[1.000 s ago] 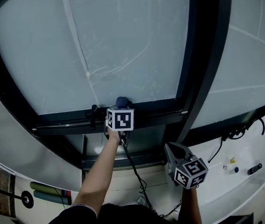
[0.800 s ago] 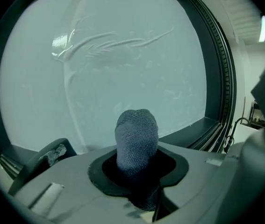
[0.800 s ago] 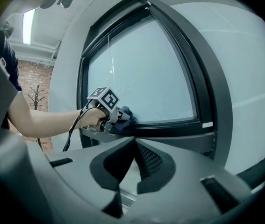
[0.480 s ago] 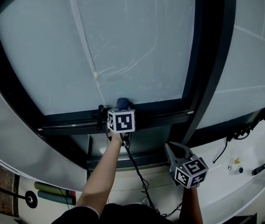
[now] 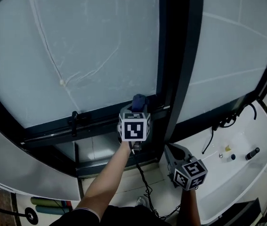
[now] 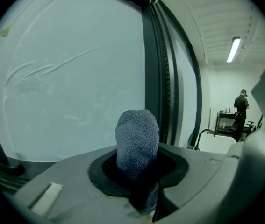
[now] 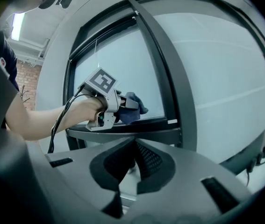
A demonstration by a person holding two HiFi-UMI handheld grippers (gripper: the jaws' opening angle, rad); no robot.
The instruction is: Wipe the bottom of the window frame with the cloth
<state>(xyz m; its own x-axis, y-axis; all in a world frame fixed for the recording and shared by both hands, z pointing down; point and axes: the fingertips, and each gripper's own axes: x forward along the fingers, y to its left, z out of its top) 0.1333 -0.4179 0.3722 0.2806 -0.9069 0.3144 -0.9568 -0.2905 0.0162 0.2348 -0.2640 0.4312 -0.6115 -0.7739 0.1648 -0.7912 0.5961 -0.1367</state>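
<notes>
The cloth (image 5: pixel 139 100), a blue-grey knitted wad, is gripped by the left tool (image 5: pixel 137 109), whose jaws are closed on it so that a rounded end sticks out past the tips; in the left gripper view that end (image 6: pixel 137 141) is seen standing up between the jaws in front of the glass (image 6: pixel 67 69). The wad is held this way, it is judged, so that only soft fabric meets the window frame (image 5: pixel 100 118) and not the hard jaw tips. In the head view the cloth is set down at the bottom rail, close to where that rail meets the dark upright post (image 5: pixel 178 74), and from the right gripper view it (image 7: pixel 135 107) appears to be pressed on the rail just under the glass, though actual contact cannot be confirmed. The arm is stretched forward and the left tool is laid roughly level, which suits a sideways sweep along the rail. The right tool (image 5: pixel 172 150) is held low and well apart from the frame, near the white surface (image 5: pixel 239 173); its jaws are seen brought together with nothing between them (image 7: pixel 133 161), so it is judged to be parked clear of the wiping path. The rail left of the cloth, past the small black latch (image 5: pixel 74 119), lies open to the wipe.
</notes>
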